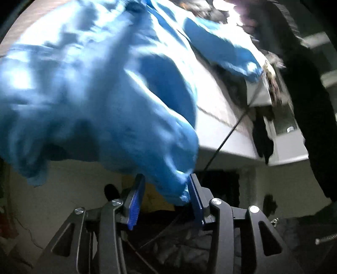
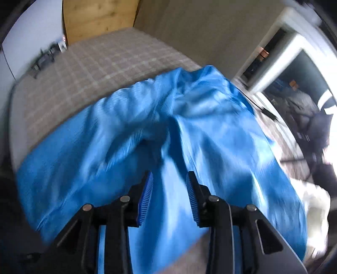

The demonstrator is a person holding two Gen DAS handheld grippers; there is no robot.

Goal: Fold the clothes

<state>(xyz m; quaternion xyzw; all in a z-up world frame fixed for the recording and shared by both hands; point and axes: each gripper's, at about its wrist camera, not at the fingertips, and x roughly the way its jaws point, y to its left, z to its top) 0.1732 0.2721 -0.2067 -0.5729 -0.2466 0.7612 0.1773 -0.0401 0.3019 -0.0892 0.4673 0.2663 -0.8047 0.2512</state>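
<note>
A blue garment (image 1: 94, 94) lies rumpled over a bed with a checked beige cover (image 2: 94, 69), and part of it hangs over the bed's near edge. My left gripper (image 1: 166, 177) has its jaws apart. A corner of the blue cloth sits between them and rests against the right pad (image 1: 194, 194), while the left pad is clear of it. In the right wrist view, the blue garment (image 2: 147, 126) is spread wide and blurred. My right gripper (image 2: 170, 173) hovers just above it with its jaws apart and nothing pinched.
A thin black cable (image 1: 227, 137) runs across the bed edge. A white shelf unit (image 2: 273, 52) stands past the bed on the right. A white cloth heap (image 2: 316, 210) lies by the garment's right side. A wooden panel (image 2: 99, 16) stands behind the bed. Dark clutter sits below.
</note>
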